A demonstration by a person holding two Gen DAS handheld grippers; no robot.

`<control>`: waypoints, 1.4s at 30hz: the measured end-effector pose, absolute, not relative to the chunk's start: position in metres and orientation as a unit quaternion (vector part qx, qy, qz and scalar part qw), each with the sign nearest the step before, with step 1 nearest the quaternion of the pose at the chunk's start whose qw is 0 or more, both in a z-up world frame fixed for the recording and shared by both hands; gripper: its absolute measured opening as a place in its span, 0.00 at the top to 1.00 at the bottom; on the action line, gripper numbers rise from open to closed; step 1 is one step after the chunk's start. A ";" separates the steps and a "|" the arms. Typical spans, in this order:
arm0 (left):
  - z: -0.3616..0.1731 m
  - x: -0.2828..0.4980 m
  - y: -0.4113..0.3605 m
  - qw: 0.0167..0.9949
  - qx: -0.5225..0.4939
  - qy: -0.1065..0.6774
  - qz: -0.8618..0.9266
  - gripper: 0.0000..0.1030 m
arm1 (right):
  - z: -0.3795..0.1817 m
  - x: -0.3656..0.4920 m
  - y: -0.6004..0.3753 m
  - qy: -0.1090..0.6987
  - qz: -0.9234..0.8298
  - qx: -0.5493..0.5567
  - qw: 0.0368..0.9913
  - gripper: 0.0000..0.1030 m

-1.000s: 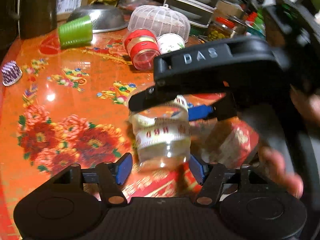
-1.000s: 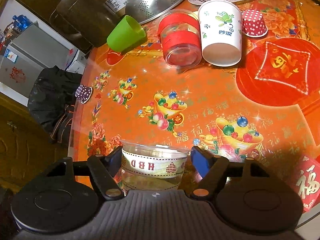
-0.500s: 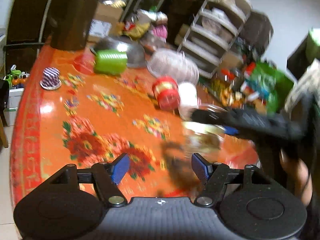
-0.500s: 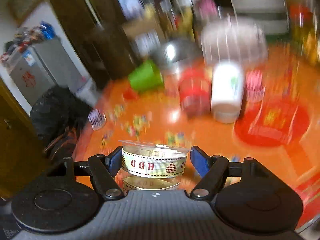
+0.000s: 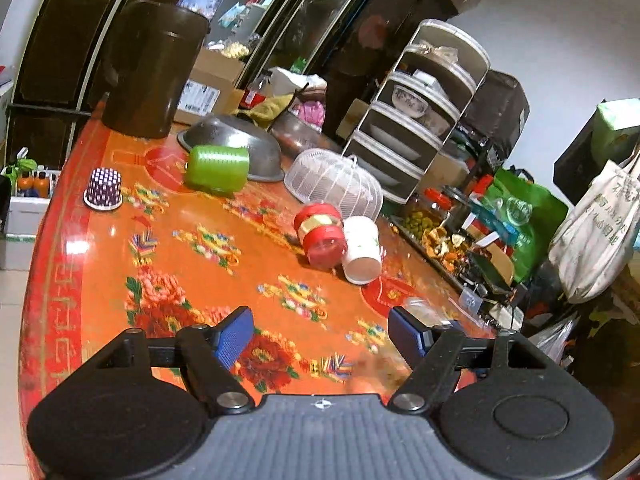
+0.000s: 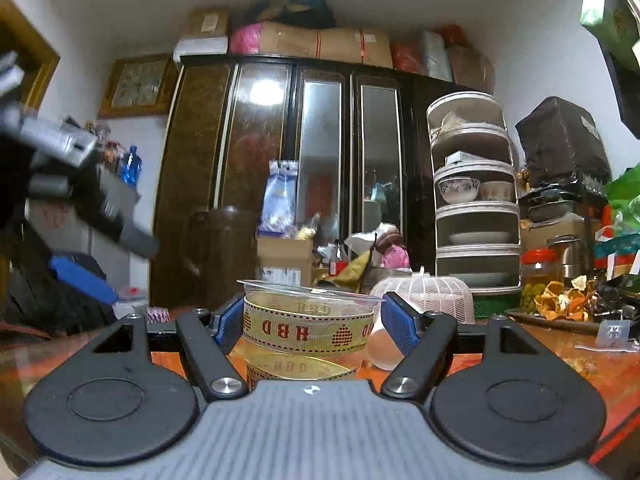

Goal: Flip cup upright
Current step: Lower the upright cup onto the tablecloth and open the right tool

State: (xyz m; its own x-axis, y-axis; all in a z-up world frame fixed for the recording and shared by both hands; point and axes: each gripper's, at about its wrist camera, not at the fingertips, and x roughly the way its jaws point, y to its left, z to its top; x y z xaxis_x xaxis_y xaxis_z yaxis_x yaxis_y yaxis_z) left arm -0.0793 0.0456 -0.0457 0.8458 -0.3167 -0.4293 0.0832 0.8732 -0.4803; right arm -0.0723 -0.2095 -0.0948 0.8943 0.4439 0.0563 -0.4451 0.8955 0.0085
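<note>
My right gripper (image 6: 310,320) is shut on a clear plastic cup (image 6: 306,330) with a beige "HBD" ribbon band. The cup stands upright, rim up, low over the orange table (image 6: 560,360). My left gripper (image 5: 320,334) is open and empty above the table's near side. On the table lie a green cup (image 5: 218,168), a red-banded glass cup (image 5: 322,236) and a white paper cup (image 5: 360,256), all on their sides. The left gripper's body shows blurred at the left of the right wrist view (image 6: 80,200).
A purple dotted cup (image 5: 104,190) stands rim down at the left. A steel bowl (image 5: 236,148), a white mesh food cover (image 5: 334,180) and a dark bin (image 5: 150,68) stand at the back. A tiered dish rack (image 5: 416,120) and clutter line the right edge.
My right gripper has tilted from looking down to level, turning the held cup upright. My left gripper has pulled back and away from the cup, staying open.
</note>
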 end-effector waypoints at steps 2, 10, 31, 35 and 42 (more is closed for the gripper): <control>-0.049 -0.081 0.046 0.934 -0.225 0.256 -0.108 0.25 | -0.098 -0.068 -0.206 -0.020 0.232 0.015 0.972 0.29; -0.058 -0.082 0.051 0.931 -0.238 0.257 -0.100 0.25 | -0.104 -0.068 -0.194 -0.031 0.225 -0.006 0.974 0.29; -0.065 -0.078 0.054 0.934 -0.222 0.270 -0.078 0.23 | -0.103 -0.070 -0.195 0.022 0.249 0.008 0.968 0.14; -0.068 -0.076 0.054 0.936 -0.207 0.276 -0.065 0.20 | -0.099 -0.069 -0.196 0.045 0.258 0.011 0.965 0.01; -0.072 -0.074 0.052 0.939 -0.188 0.284 -0.054 0.20 | -0.088 -0.061 -0.205 0.133 0.263 0.032 0.955 0.01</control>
